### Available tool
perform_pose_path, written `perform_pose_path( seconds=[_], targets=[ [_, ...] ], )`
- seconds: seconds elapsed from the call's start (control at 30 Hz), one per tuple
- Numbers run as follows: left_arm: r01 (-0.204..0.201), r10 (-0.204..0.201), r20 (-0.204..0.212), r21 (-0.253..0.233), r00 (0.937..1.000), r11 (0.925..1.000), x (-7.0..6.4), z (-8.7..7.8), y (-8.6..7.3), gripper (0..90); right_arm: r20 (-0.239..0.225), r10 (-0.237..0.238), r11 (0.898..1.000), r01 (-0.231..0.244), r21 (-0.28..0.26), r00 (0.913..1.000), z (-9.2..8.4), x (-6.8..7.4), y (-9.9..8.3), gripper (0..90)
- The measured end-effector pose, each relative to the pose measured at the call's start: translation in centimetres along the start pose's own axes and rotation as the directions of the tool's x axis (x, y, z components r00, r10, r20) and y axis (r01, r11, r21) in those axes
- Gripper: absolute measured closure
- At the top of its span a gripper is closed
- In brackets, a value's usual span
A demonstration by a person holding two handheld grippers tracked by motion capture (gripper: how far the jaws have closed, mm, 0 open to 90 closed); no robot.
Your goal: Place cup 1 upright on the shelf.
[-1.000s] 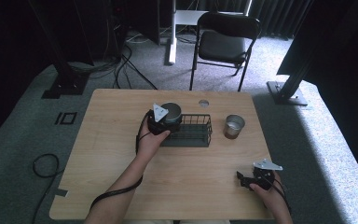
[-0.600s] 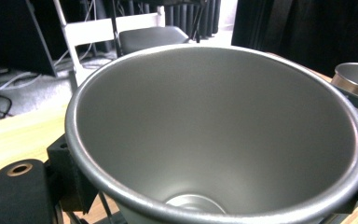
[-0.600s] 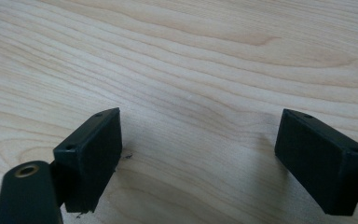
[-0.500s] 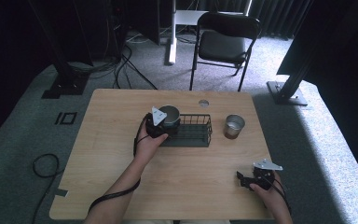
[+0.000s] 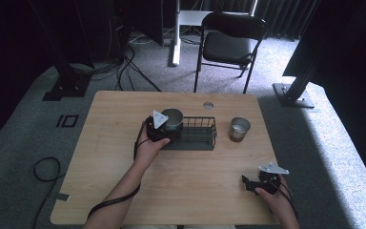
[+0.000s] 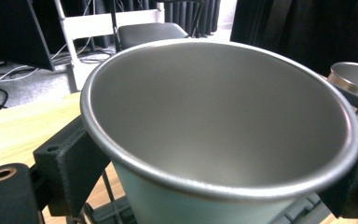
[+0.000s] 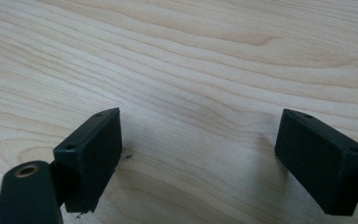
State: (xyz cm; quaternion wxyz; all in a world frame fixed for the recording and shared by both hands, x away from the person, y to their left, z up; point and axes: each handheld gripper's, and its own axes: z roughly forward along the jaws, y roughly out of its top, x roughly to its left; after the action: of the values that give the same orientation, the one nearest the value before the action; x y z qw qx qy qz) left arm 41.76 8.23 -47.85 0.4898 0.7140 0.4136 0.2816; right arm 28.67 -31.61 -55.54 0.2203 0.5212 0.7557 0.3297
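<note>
1. Left gripper (image 5: pixel 164 131) at the left end of the black wire basket (image 5: pixel 200 138), near the middle of the wooden table (image 5: pixel 124 114).
2. Jaws just been opening, with a metal cup (image 5: pixel 172 118) between them; pads (image 6: pixel 70 163) close against the cup's wall on both sides below the rim, contact too close to call.
3. Cup (image 6: pixel 223 121) upright, mouth open to the camera, sitting at the basket's left end; inside it or against its edge, not clear from here.
4. Basket wires visible under the cup in the left gripper view.
5. Second metal cup (image 5: pixel 239 129) standing on the table just right of the basket, apart from it.
6. Right gripper (image 5: pixel 253 183) low near the table's front right corner, well apart from basket and cups.
7. Right jaws spread wide over bare wood, nothing between the pads (image 7: pixel 93 154).
</note>
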Motion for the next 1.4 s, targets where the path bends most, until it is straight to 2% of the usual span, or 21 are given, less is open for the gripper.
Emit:
perform_pose_path(
  seconds=[0.47, 0.53, 0.63, 0.9, 1.2, 1.4],
  targets=[
    [-0.020, 0.020, 0.013, -0.001, 0.9997, 0.9998, 0.3, -1.5, 0.1, 9.5, 0.000, 0.000, 1.000, 0.000, 0.000, 1.0000, 0.0, 0.0, 0.0, 14.3],
    [-0.003, 0.003, 0.026, 0.000, 0.9997, 1.0000, 0.5, -1.6, 0.0, 9.5, 0.000, 0.000, 1.000, 0.000, 0.000, 1.0000, 0.0, 0.0, 0.0, 14.4],
    [-0.023, 0.023, 0.026, 0.010, 0.9994, 0.9997, 0.6, -1.8, -0.2, 9.4, 0.000, 0.000, 1.000, 0.000, 0.000, 1.0000, 0.0, 0.0, 0.0, 14.3],
    [-0.015, 0.015, 0.026, 0.015, 0.9995, 0.9998, 0.8, -2.5, -0.3, 9.4, 0.000, 0.000, 1.000, 0.000, 0.000, 1.0000, 0.0, 0.0, 0.0, 14.3],
    [-0.040, 0.039, 0.042, 0.024, 0.9983, 0.9989, 1.2, -3.8, -0.5, 9.4, 0.000, 0.001, 1.000, -0.001, 0.000, 1.0000, 0.0, 0.0, 0.0, 14.3],
    [-0.019, 0.018, 0.053, 0.026, 0.9985, 0.9995, 1.6, -4.7, -1.1, 9.4, 0.000, 0.000, 1.000, 0.000, 0.000, 1.0000, 0.0, 0.0, 0.0, 14.3]
  ],
)
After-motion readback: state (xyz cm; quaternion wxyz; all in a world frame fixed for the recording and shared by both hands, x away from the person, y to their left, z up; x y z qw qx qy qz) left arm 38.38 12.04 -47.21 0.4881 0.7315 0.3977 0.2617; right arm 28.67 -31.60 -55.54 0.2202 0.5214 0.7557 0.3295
